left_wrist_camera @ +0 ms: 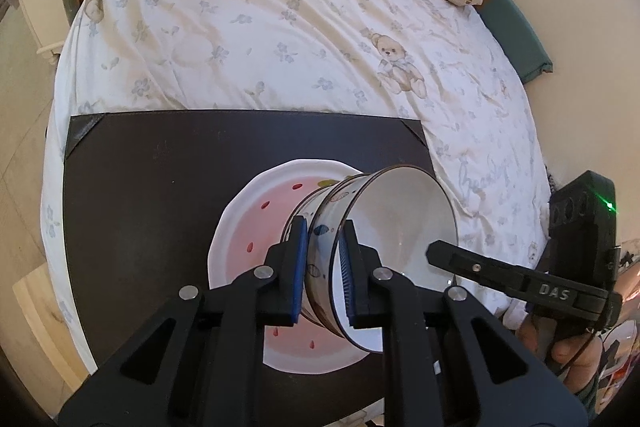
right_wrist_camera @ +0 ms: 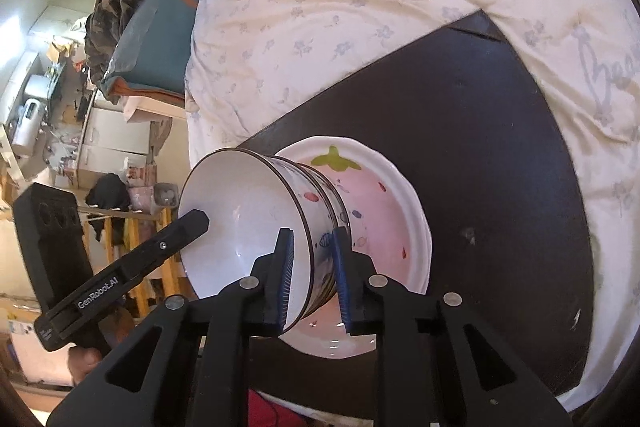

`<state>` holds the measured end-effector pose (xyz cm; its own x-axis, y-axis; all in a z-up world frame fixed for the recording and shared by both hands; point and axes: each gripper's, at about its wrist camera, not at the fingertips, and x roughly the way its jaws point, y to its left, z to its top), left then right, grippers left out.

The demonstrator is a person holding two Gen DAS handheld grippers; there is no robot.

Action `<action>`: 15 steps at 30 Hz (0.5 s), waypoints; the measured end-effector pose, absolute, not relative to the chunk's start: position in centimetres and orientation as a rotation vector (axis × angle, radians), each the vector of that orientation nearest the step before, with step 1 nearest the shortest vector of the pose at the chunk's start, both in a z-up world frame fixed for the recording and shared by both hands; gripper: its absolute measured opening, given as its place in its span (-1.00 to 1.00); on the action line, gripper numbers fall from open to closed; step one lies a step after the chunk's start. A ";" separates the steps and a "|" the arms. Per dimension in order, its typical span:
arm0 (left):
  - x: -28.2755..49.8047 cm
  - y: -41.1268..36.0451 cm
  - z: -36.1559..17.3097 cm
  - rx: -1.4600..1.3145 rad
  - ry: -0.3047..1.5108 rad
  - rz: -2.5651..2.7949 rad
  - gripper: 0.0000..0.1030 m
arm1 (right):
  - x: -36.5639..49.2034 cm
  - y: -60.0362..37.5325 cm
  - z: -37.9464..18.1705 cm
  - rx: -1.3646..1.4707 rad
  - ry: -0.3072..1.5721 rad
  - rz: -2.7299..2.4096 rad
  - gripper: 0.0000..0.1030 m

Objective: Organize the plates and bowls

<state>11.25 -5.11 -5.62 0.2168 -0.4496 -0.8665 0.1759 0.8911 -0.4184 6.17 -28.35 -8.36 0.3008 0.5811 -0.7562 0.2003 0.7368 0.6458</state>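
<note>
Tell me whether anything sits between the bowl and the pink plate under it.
Nothing visible does. The left gripper and the right gripper each clamp the rim of the tilted bowl, which appears to sit nested on another bowl over the pink plate. The plate's bare surface shows only its painted spots.

Both cameras are sitting just behind their own fingers, looking steeply down and forward. The left wrist view is facing across the dark mat [left_wrist_camera: 132, 195] toward the bed [left_wrist_camera: 280, 27], very close to the bowl [left_wrist_camera: 404, 223]. The right wrist view is looking from the opposite side, tilted, equally near. Both are sharing the bowl [right_wrist_camera: 240, 219], the pink plate [right_wrist_camera: 384, 219], the mat and the bedsheet.
</note>
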 end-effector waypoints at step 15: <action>11.7 -5.5 -5.9 -0.227 1.297 -0.422 -0.75 | 6.9 -28.5 -7.9 0.780 1.288 0.278 -0.55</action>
<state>11.70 -5.53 -5.91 0.2091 -0.4248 -0.8808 0.1744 0.9025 -0.3938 6.92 -28.52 -7.89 0.2884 0.5931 -0.7517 0.2299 0.7192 0.6557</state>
